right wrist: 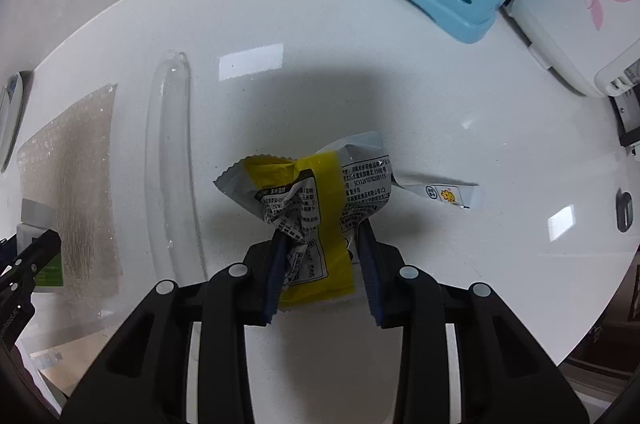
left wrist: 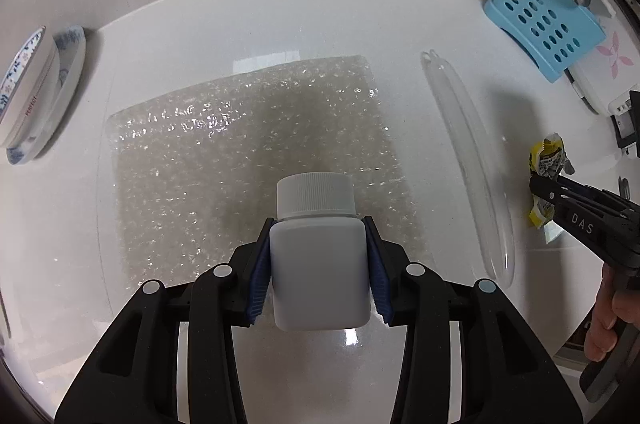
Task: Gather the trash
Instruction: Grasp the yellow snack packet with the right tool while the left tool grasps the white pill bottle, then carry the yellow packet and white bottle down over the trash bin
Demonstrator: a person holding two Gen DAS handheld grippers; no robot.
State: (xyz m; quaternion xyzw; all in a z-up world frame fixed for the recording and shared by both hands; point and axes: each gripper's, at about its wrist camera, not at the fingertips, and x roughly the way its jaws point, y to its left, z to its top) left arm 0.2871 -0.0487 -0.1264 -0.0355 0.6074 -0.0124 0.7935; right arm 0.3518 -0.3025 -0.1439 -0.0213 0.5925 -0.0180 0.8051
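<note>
**Two pieces of trash in the tongs, neither one binned yet**

Two grips are what I am managing on the glossy white round table [left wrist: 400, 24], and no bin shows in either wrist view. Largest of the loose rubbish is the flat translucent sheet of bubble wrap [left wrist: 248, 144], lying untouched at mid-table under my left tongs. Beside it lies a long clear plastic sleeve [left wrist: 468, 160], also flat on the table and hard to see against the white.

My left gripper [left wrist: 319, 256] is clamped on the small white square plastic bottle with a ribbed screw cap [left wrist: 319, 264], blue pads pressed to its two flat sides, the bottle lifted over the wrap.

My right gripper [right wrist: 322, 264] straddles the crumpled yellow and silver snack wrapper [right wrist: 308, 208]. One pad bites into the creased foil; whether the other touches it I cannot tell, so I read this as a partial pinch at best.

Risks as I judge them: the foil may slide out when I lift, since only a fold is caught. The smooth bottle could twist between the pads if I swing quickly. The clear sleeve could easily be overlooked.
</note>
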